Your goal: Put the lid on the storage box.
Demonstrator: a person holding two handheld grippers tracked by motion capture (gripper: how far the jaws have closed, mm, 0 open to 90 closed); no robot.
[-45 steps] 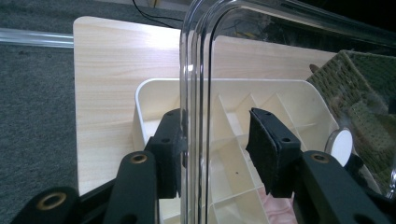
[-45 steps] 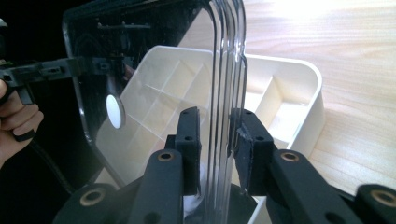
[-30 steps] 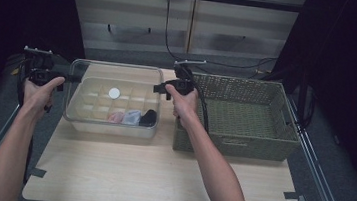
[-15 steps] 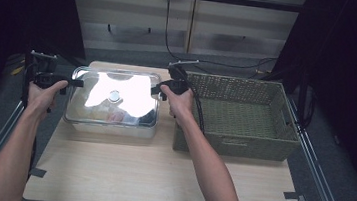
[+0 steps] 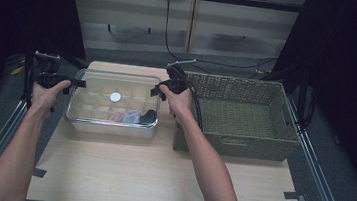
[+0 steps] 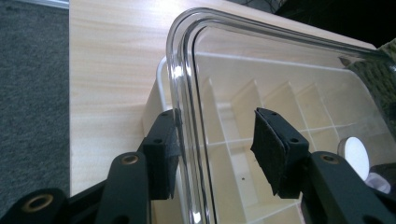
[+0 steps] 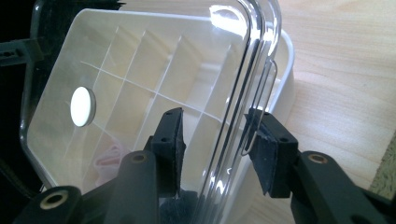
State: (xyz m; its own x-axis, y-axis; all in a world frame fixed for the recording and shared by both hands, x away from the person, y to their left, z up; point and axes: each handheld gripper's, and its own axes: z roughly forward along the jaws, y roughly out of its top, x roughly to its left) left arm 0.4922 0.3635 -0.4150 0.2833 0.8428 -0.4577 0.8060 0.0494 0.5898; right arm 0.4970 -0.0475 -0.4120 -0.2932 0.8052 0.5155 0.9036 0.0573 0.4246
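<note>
A clear lid [image 5: 116, 96] is lying on the white divided box [image 5: 111, 123], which is sitting on the table [image 5: 158, 179] just left of the wicker basket [image 5: 238, 114]. A white round knob [image 5: 115, 97] is sitting at the middle of the lid.

The left gripper [image 5: 60, 82] is standing at the lid's left end. In the left gripper view its jaws are straddling the lid's rim [image 6: 184, 121]: the left pad is lying right against the outer edge, while the right pad is standing clear above the lid's face (a plain gap is showing there). The jaws are parted and are not clamping.

The right gripper [image 5: 160, 89] is standing at the lid's right end, beside the basket. In the right gripper view [image 7: 215, 144] the rim is running between its jaws, and neither pad is pressing on it. These jaws have just been opening, with the lid's edge between them, and are standing apart.

Inside the box, a pink item [image 5: 116, 116], a pale blue item [image 5: 132, 116] and a dark item [image 5: 148, 117] are lying in the near compartments; what they are cannot be told.

Both hands [image 5: 46, 97] are holding their grippers level with the lid.
</note>
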